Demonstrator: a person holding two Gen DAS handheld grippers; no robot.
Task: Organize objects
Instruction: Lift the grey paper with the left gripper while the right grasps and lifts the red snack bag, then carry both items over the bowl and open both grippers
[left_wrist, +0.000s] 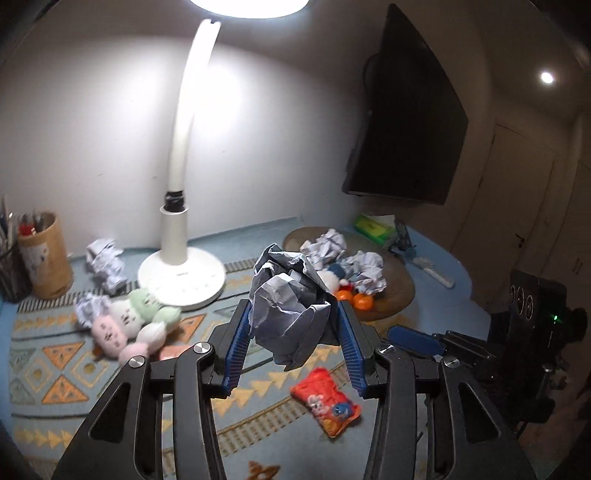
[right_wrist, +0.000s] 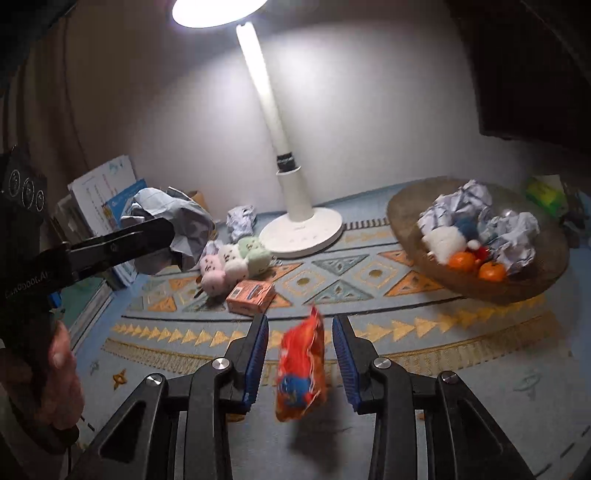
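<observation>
Snack packet (right_wrist: 301, 369) motion-blurred — print unreadable. Crumpled paper ball (left_wrist: 291, 306) hides part of the woven tray (left_wrist: 399, 291). Tissue box (right_wrist: 545, 194) blurred near the frame edge — label illegible.

crumpled paper ball (left_wrist: 291, 310): grey-white, held aloft | red snack packet (right_wrist: 301, 373): on patterned mat, near basket (right_wrist: 410, 206)

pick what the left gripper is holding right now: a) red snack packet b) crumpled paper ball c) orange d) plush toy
b: the left gripper has its blue pads pressed against both sides of a crumpled paper ball, while the red snack packet lies loose on the mat.
</observation>
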